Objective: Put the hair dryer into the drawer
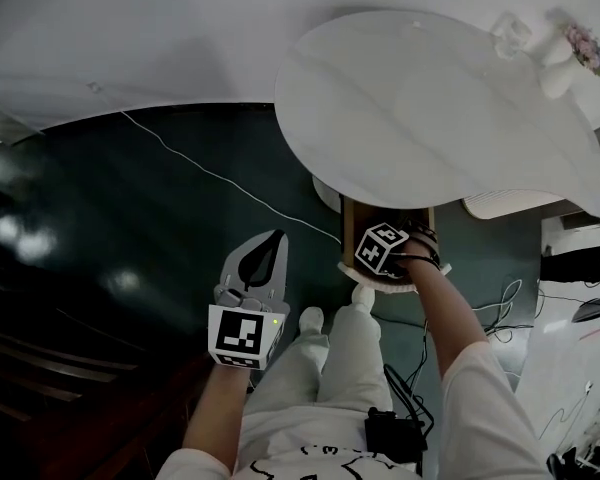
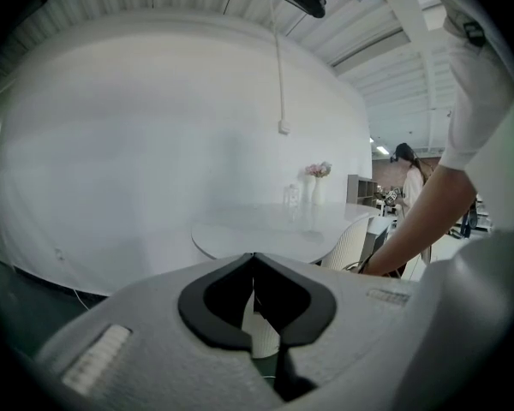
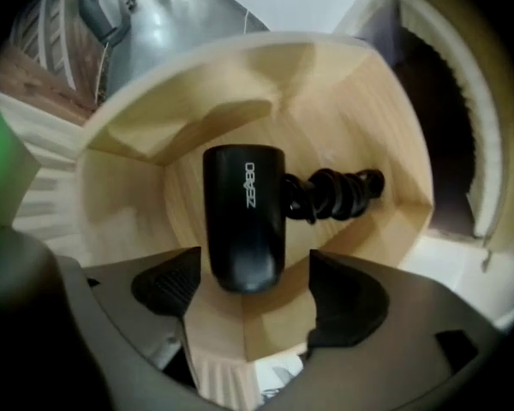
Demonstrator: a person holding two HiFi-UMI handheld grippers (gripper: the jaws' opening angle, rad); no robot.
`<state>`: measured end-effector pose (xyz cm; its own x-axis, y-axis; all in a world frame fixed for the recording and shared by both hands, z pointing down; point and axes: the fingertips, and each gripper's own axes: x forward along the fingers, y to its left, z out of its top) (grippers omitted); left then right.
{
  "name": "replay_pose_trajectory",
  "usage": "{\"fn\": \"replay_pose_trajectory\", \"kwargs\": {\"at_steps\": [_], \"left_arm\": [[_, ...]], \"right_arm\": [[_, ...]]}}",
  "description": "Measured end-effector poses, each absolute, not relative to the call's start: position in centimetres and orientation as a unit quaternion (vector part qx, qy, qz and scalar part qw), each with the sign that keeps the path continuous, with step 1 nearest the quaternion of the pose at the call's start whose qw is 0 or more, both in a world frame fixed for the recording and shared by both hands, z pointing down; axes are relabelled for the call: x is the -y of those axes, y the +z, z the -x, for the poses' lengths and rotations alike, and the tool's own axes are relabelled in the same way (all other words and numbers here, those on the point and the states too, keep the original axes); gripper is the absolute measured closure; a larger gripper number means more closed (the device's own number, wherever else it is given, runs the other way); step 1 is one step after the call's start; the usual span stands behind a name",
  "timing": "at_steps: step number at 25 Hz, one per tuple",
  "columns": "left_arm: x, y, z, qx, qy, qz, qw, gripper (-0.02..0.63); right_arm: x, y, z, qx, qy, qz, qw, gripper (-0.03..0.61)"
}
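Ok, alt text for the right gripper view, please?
A black dryer lies inside a wooden drawer, its coiled cord bunched to its right. The right gripper is open, jaws apart on either side of the dryer's near end, with a gap showing at the right jaw.

The left gripper [image 1: 267, 258] is held out ahead of the body on a bare left forearm [image 1: 215, 413]. Its fingers [image 2: 218, 306] are pressed together at the tips (a hollow gapes between the pads just behind them). The right arm [image 1: 452, 318] stretches forward and down. The right gripper [image 3: 257, 291] points downward, its fingers [image 3: 347, 298] spread apart.
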<state>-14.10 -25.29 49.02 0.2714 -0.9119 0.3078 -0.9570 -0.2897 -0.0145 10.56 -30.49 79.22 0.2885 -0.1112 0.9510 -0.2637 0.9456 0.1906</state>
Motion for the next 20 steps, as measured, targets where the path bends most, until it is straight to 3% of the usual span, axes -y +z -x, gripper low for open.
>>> {"fn": "replay_pose_trajectory", "kwargs": {"at_steps": [8,15,20], "left_arm": [[24.2,45.8,14.1,0.582,0.103,-0.803,0.078,0.598],[24.1,41.3,12.8,0.563,0.07,-0.822,0.054,0.598],[23.0,38.4,12.0,0.553,0.054,-0.831,0.036,0.598]], "right_arm": [[27.6,73.7,-11.3,0.594,0.091,-0.17,0.781,0.192],[26.1,66.7,-10.7,0.627,0.147,-0.206,0.737,0.204],[25.5,61.3,-9.4,0.664,0.152,-0.262,0.684,0.387]]}}
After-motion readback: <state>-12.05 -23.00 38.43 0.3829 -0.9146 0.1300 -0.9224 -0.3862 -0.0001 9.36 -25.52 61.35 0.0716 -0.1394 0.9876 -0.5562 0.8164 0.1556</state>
